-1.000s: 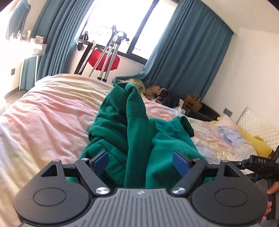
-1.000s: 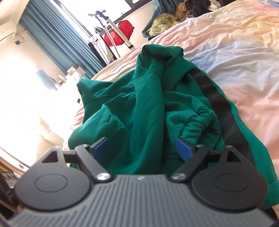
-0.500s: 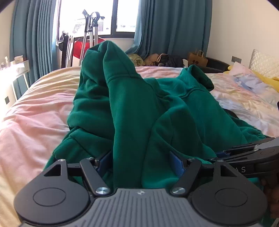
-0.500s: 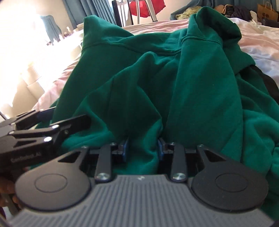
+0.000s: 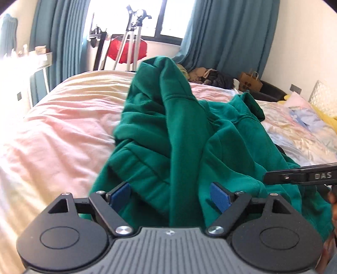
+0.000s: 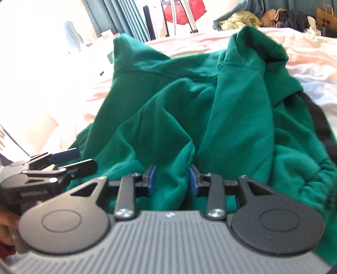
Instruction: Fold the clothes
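A crumpled dark green hoodie (image 5: 189, 134) (image 6: 210, 105) lies on the bed, two humps of cloth standing up from it. My left gripper (image 5: 170, 195) is open, its blue pads (image 5: 120, 194) wide apart, and a ridge of the green cloth runs between them. My right gripper (image 6: 172, 179) is shut on a bunched fold of the hoodie's near edge. In the left wrist view the right gripper (image 5: 299, 176) shows edge-on at the right. The left gripper (image 6: 82, 160) shows in the right wrist view at the left, beside the cloth, with a hand behind it.
The bed (image 5: 63, 134) has a pink and yellow sheet. Pillows (image 5: 305, 109) lie at its right end. Behind it are teal curtains (image 5: 227, 38), a metal stand with a red item (image 5: 126, 50), a pile of clothes (image 6: 273, 16) and a paper bag (image 5: 250, 83).
The right gripper closed on the hoodie's fold a second ago and keeps its hold. The left gripper stays open and has pulled back and up a little, so the bed shows again.
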{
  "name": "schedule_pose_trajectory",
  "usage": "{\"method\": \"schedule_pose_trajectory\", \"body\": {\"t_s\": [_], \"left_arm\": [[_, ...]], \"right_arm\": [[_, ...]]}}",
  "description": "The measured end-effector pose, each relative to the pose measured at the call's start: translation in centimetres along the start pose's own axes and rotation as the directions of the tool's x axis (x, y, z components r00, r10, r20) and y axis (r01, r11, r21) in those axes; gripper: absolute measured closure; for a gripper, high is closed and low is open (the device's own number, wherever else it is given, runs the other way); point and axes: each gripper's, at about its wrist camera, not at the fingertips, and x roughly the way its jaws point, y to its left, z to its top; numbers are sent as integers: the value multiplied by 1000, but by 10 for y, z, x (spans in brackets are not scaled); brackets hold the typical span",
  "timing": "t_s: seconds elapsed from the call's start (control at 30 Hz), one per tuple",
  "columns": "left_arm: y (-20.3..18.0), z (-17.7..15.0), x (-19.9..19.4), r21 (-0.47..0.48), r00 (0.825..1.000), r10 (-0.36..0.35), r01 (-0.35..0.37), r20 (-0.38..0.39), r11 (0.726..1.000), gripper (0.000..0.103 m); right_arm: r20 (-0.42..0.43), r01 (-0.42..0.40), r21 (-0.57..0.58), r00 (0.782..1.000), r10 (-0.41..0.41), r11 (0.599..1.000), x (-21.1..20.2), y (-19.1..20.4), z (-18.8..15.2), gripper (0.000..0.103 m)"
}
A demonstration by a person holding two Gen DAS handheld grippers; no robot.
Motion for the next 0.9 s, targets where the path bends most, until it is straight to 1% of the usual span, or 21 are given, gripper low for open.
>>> {"method": "schedule_pose_trajectory", "body": {"t_s": [0.03,0.1,0.17,0.23,0.27,0.3,0.33,0.43,0.47,0.57,0.6,0.67,0.7,0.73,0.77,0.8,0.83,0.87,0.9], "left_arm": [[12,0,-11,-33,1000,10,-11,-23,999,11],[37,-1,-34,-98,997,28,-35,-70,995,8],[58,-6,-45,-159,988,53,-76,-144,984,6],[79,-12,-55,-215,973,73,-121,-219,969,5],[90,-14,-60,-241,963,81,-145,-256,960,5],[96,-18,-62,-254,956,77,-152,-282,955,5],[100,-22,-61,-263,949,67,-152,-307,953,5],[113,-32,-52,-347,922,8,-154,-388,925,6],[116,-34,-50,-371,916,-15,-148,-401,917,6],[119,-36,-49,-401,901,-75,-114,-427,909,7],[118,-37,-50,-410,895,-106,-91,-433,908,8],[114,-37,-52,-426,879,-172,-38,-444,904,15],[110,-40,-53,-439,864,-215,-7,-455,899,22],[106,-43,-54,-451,847,-258,23,-466,892,28],[102,-46,-53,-466,827,-297,47,-478,884,32],[98,-49,-52,-481,805,-334,70,-490,874,35],[94,-51,-52,-468,802,-328,68,-500,881,35],[90,-52,-51,-455,799,-321,67,-509,888,35],[87,-52,-50,-441,797,-312,64,-517,895,36]], "right_arm": [[8,-6,-4,1000,6,1000,-12,-2,1,64],[24,-19,-12,1000,19,1000,-37,-5,4,52],[7,-18,54,1000,18,998,-48,-26,-7,21],[-11,-16,121,1000,17,993,-59,-48,-18,13],[-21,-14,155,1000,18,988,-65,-59,-24,11],[-30,-12,188,999,18,982,-70,-70,-29,10],[-39,-10,221,999,19,975,-75,-81,-35,10],[-66,-1,319,998,24,948,-92,-114,-52,10],[-75,2,351,997,26,937,-97,-125,-58,10],[-101,15,443,994,34,896,-114,-158,-75,10],[-110,20,473,993,37,881,-119,-169,-80,10],[-115,-14,502,990,82,865,-114,-174,-86,11],[-114,-28,502,989,98,864,-113,-174,-87,11],[-127,-44,492,984,121,869,-110,-172,-86,15],[-146,-61,484,978,149,873,-107,-171,-84,21],[-160,-73,476,973,168,877,-104,-170,-83,24],[-173,-81,464,968,179,882,-101,-168,-82,29],[-183,-87,451,965,187,888,-99,-166,-80,38],[-198,-93,430,961,194,898,-97,-163,-78,42]]}}
